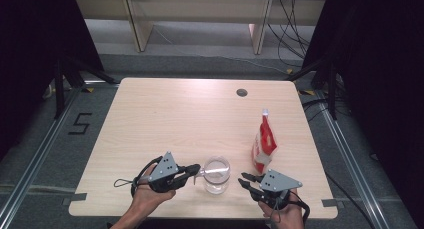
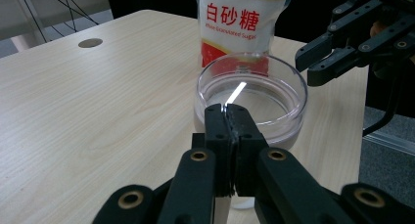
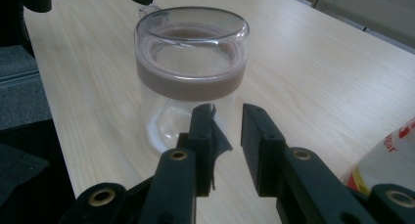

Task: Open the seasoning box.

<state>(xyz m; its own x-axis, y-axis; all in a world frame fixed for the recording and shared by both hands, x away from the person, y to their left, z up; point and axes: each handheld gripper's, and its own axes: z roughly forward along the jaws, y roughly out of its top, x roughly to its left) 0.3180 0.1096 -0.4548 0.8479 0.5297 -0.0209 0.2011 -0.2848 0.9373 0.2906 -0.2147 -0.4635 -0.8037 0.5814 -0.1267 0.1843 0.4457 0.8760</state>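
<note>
Glass mug [image 1: 216, 175] sits bottom centre; my left gripper [image 1: 192, 170] is clamped on its handle. My right gripper [image 1: 246, 181], slightly parted, holds nothing. I should steady the mug before reaching for the sugar bag [image 1: 263, 143].

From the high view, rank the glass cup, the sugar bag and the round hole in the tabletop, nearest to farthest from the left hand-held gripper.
1. Glass cup: right at the jaw tips of the left hand-held gripper, near the front edge.
2. Sugar bag: standing farther right, beyond the cup.
3. Round hole: far side of the table, toward the back edge.
</note>
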